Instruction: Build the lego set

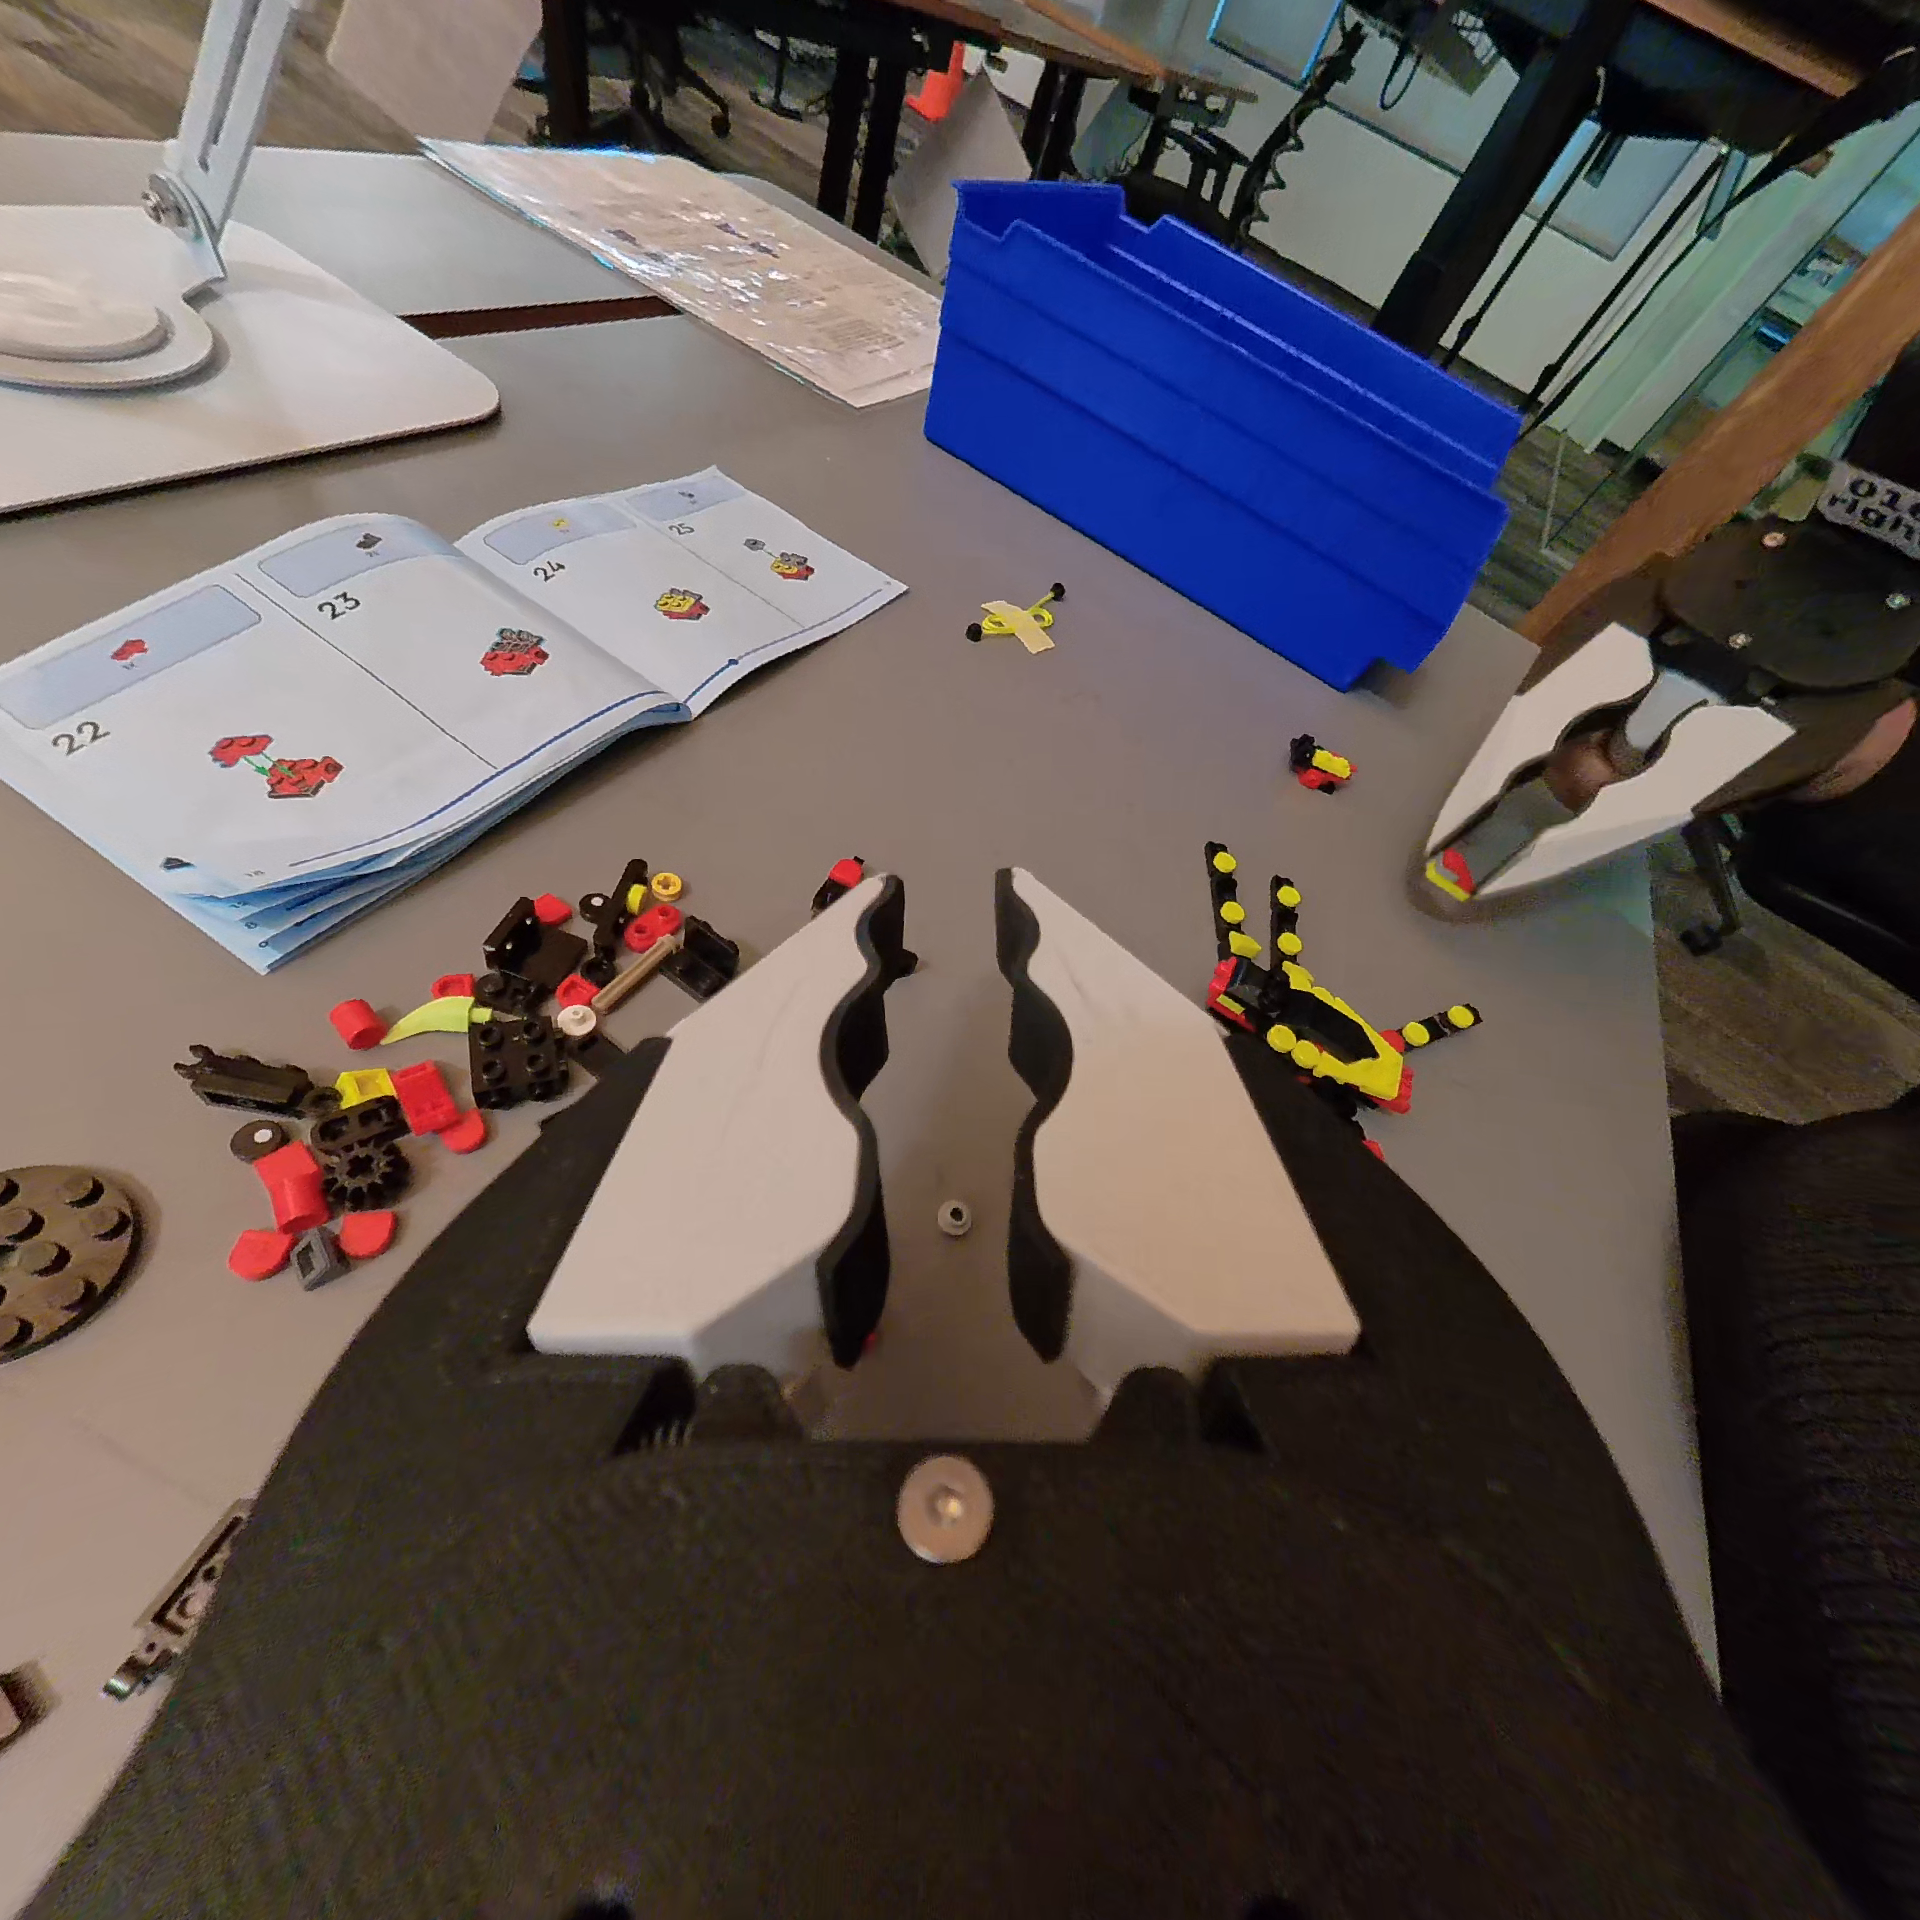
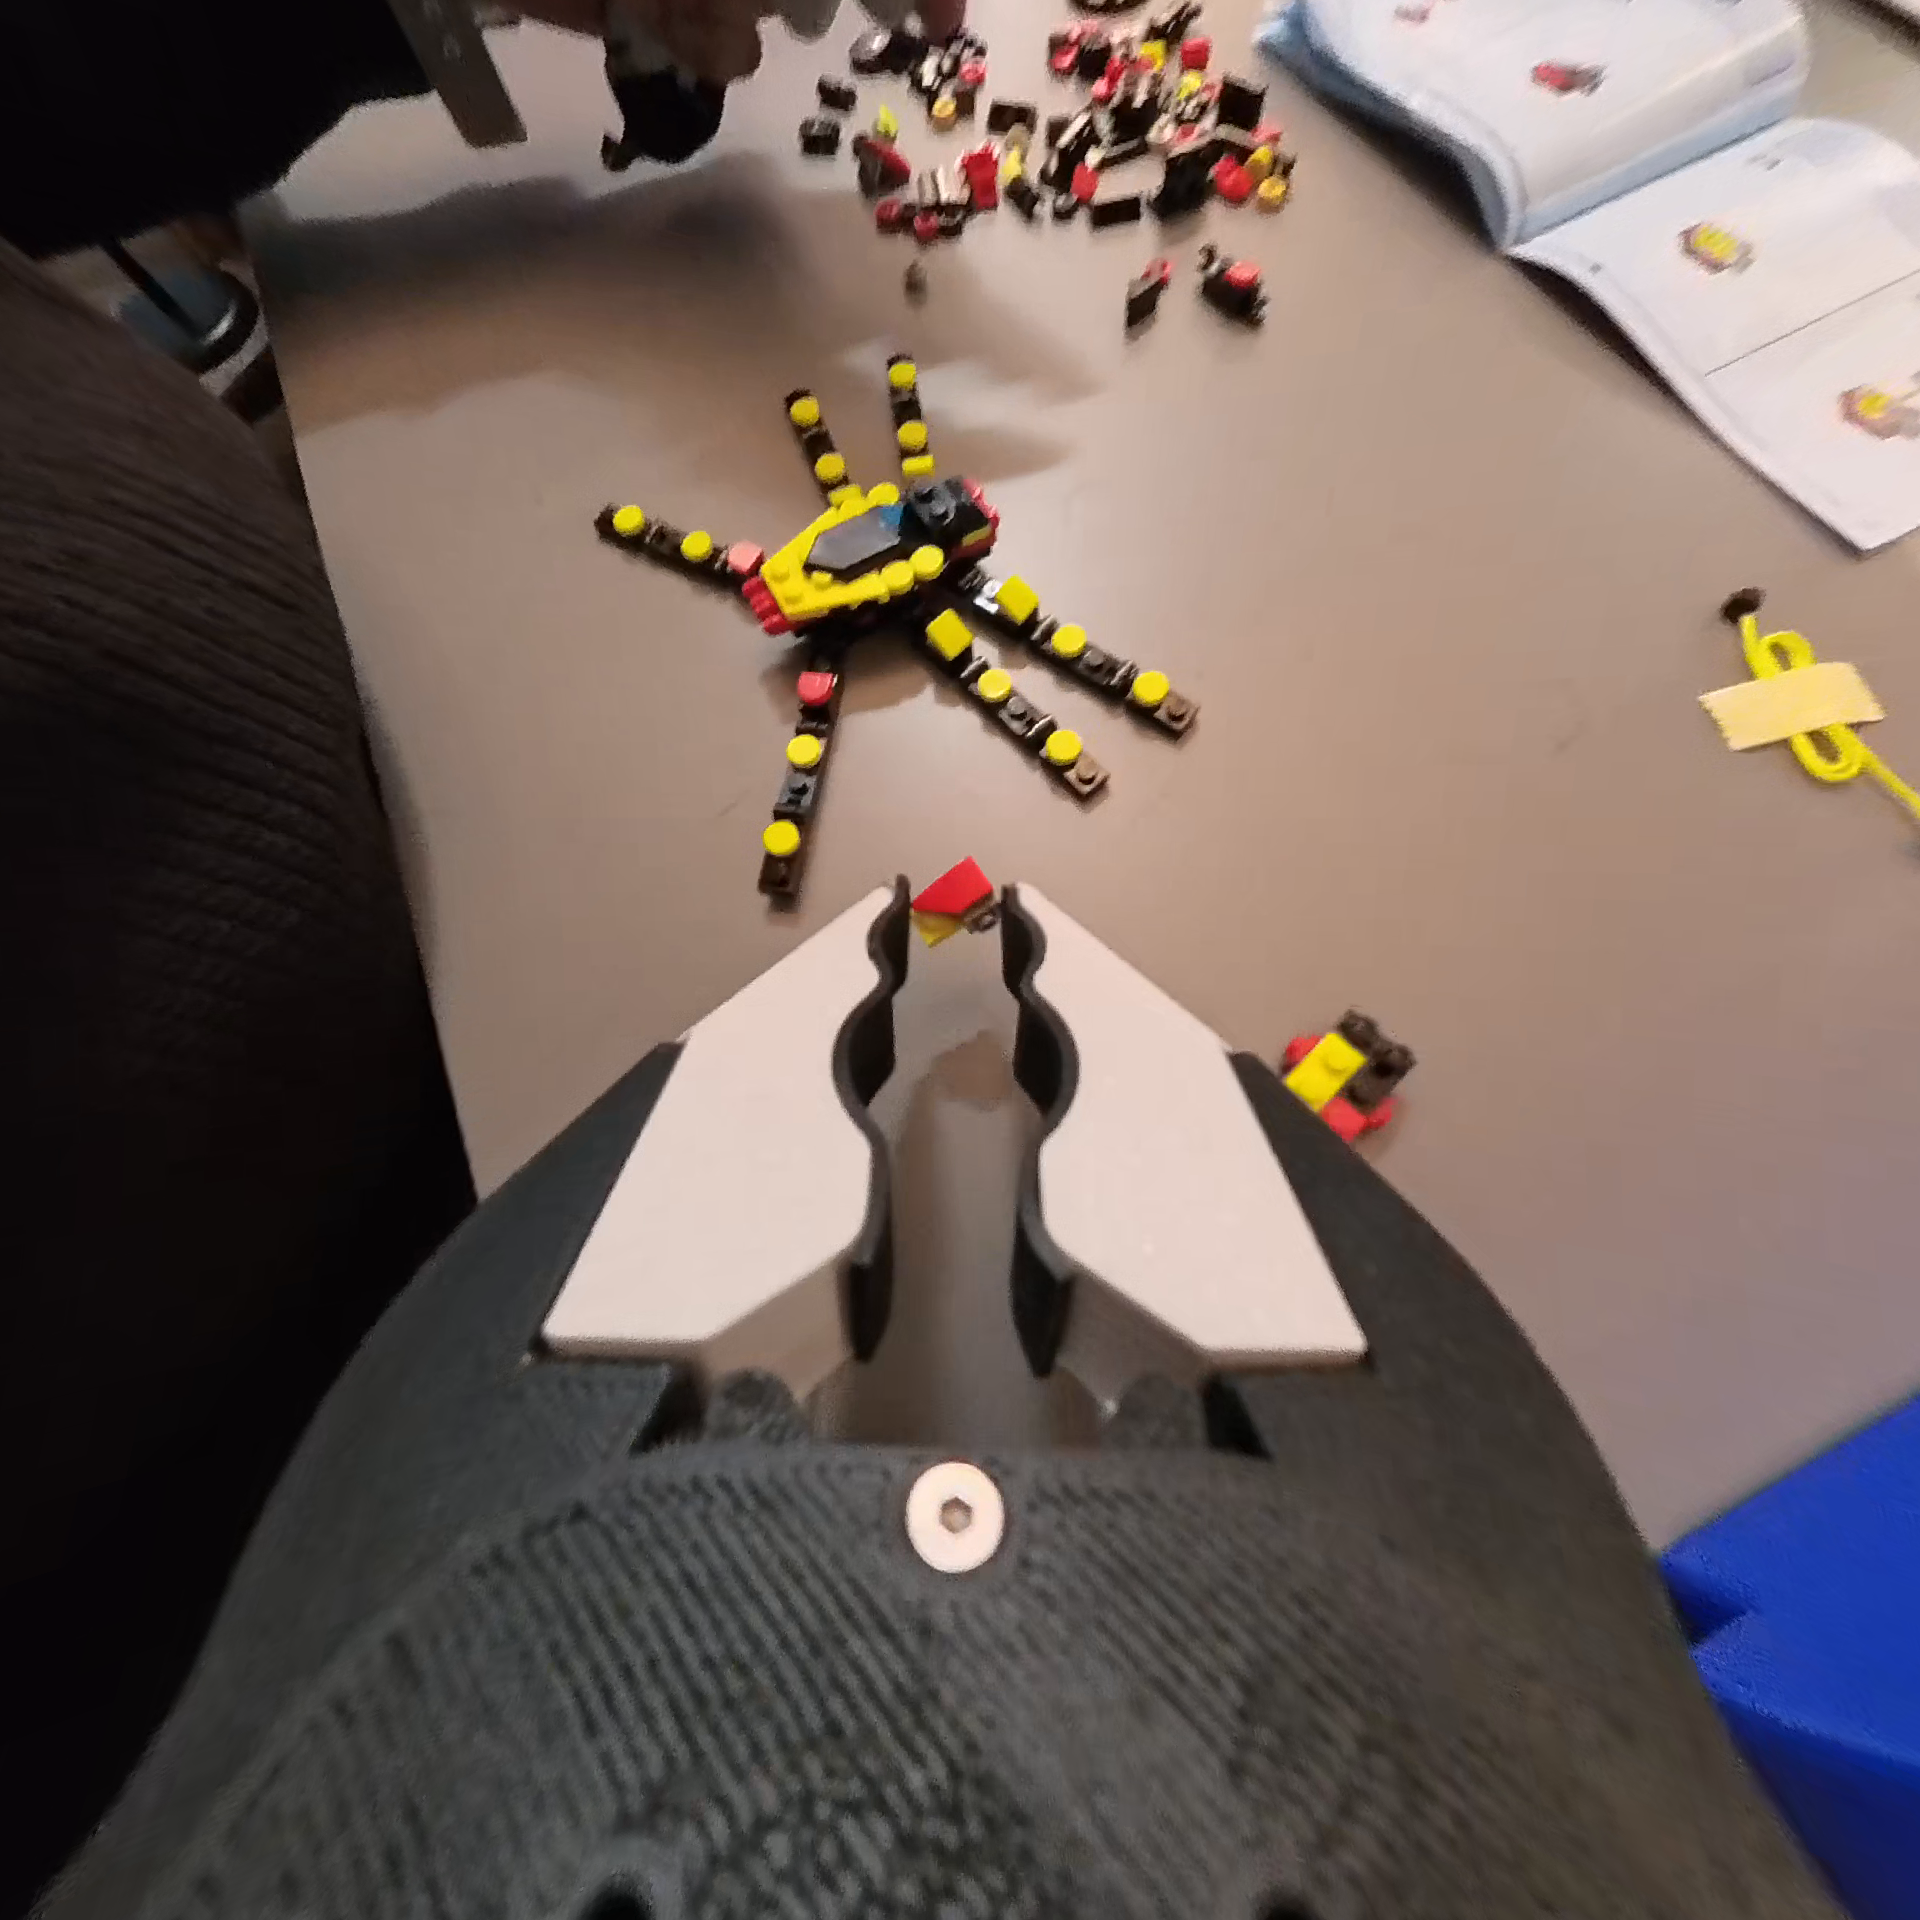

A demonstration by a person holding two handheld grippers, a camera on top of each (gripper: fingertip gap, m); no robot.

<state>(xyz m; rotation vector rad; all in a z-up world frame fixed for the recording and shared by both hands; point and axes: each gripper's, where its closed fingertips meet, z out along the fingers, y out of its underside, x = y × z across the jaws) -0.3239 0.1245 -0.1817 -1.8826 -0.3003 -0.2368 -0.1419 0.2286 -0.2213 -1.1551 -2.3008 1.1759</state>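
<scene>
A black, yellow and red Lego spider model (image 2: 883,561) lies flat on the grey table (image 2: 1403,831), legs spread. It also shows in the left wrist view (image 1: 1320,1029), just right of my left gripper (image 1: 951,894). The left gripper is open and empty, low over the table. My right gripper (image 2: 951,920) is shut on a small red-and-yellow piece (image 2: 951,899) at its tips, held above the table near one spider leg. The right gripper (image 1: 1455,878) also shows at the right edge of the left wrist view. A small red, yellow and black sub-assembly (image 2: 1340,1075) sits apart (image 1: 1320,764).
Loose red, black and yellow pieces (image 1: 499,1029) lie left of my left gripper. The open instruction booklet (image 1: 416,675) is behind them. A blue bin (image 1: 1216,436) stands at the back right. A taped yellow string (image 1: 1018,618), a black round plate (image 1: 52,1257) and a white stand base (image 1: 208,343) are also on the table. Tip to tip, the grippers are about 20 centimetres apart. It is some 15 centimetres from my left tips to the black round plate (image 1: 52,1257).
</scene>
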